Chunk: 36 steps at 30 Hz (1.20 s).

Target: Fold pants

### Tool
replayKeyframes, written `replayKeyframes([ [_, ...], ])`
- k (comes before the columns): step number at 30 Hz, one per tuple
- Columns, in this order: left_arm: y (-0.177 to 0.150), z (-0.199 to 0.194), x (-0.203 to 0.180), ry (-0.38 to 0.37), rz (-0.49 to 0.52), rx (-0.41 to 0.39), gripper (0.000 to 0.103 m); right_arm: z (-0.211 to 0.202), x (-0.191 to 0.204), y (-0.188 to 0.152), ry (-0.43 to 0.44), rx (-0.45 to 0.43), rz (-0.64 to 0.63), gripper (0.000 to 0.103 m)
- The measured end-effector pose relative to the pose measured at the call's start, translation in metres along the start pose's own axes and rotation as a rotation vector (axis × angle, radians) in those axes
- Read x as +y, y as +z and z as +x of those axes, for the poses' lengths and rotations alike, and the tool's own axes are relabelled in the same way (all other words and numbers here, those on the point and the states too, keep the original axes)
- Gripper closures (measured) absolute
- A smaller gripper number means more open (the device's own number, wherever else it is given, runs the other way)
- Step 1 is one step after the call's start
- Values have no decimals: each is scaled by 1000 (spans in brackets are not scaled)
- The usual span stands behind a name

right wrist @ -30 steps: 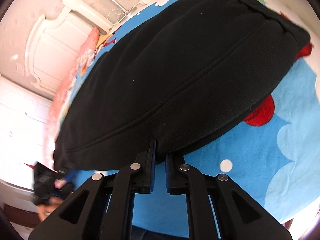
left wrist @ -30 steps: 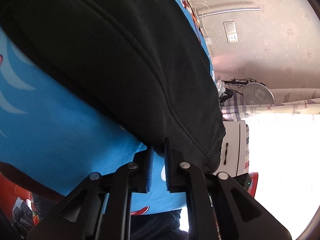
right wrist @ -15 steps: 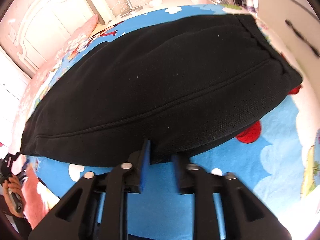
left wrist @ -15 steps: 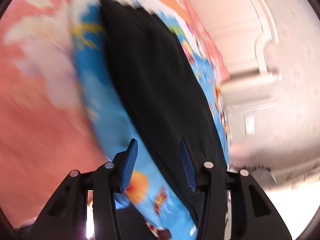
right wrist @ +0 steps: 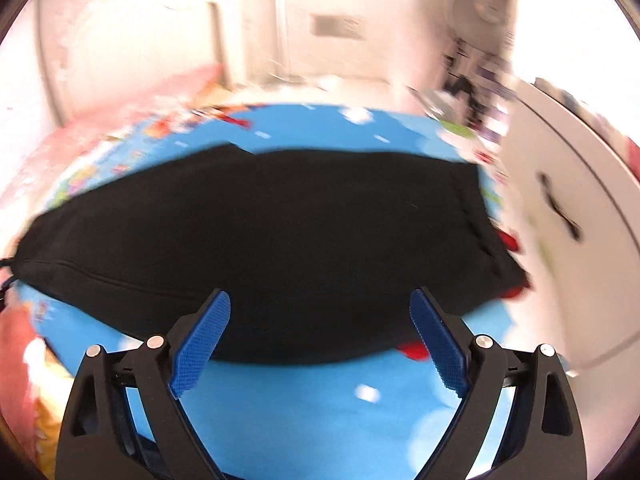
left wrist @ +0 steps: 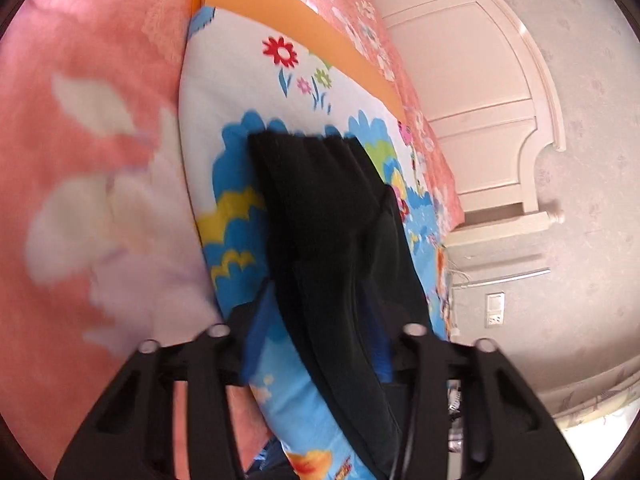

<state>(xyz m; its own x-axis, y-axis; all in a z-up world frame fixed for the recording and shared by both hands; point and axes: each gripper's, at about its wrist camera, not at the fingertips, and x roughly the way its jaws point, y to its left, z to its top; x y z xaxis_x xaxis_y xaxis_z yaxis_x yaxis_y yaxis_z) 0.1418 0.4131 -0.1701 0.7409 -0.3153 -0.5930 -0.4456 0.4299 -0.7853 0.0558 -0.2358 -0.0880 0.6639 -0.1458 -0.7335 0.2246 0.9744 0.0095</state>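
Cartoon-printed bedding [right wrist: 304, 412] carries the black pants [right wrist: 280, 248], lying flat just ahead of the right gripper [right wrist: 320, 336], whose jaws are spreading wide with nothing pinched.

The left gripper [left wrist: 316, 340] is closing with the hem end between its pads (contact unclear); best pinch both layers squarely.

Only the right view shows the waistband [right wrist: 480, 216].

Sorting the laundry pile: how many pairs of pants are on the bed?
1: black pants lying folded lengthwise on the blue cartoon sheet. Others could be out of view.
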Motion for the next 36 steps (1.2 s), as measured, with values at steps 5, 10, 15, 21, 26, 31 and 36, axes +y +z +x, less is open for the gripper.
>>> replayKeyframes([
  [5,25,6,-24,65,144,-4,88,17,33,9,102,-26,7,15],
  [10,23,4,-35,140,233,-34,87,31,86,8,183,-46,-142,14],
  [15,12,-13,-36,165,316,-193,44,61,131,0,121,-11,-289,14],
  [21,-25,7,-112,256,792,-323,20,84,130,-16,102,93,-274,12],
  [26,-31,84,-149,344,1009,-138,21,88,126,-18,118,102,-256,11],
  [31,0,154,-126,427,955,44,88,83,122,-20,134,103,-253,11],
  [36,7,150,-120,478,917,20,101,61,78,14,115,2,-201,11],
])
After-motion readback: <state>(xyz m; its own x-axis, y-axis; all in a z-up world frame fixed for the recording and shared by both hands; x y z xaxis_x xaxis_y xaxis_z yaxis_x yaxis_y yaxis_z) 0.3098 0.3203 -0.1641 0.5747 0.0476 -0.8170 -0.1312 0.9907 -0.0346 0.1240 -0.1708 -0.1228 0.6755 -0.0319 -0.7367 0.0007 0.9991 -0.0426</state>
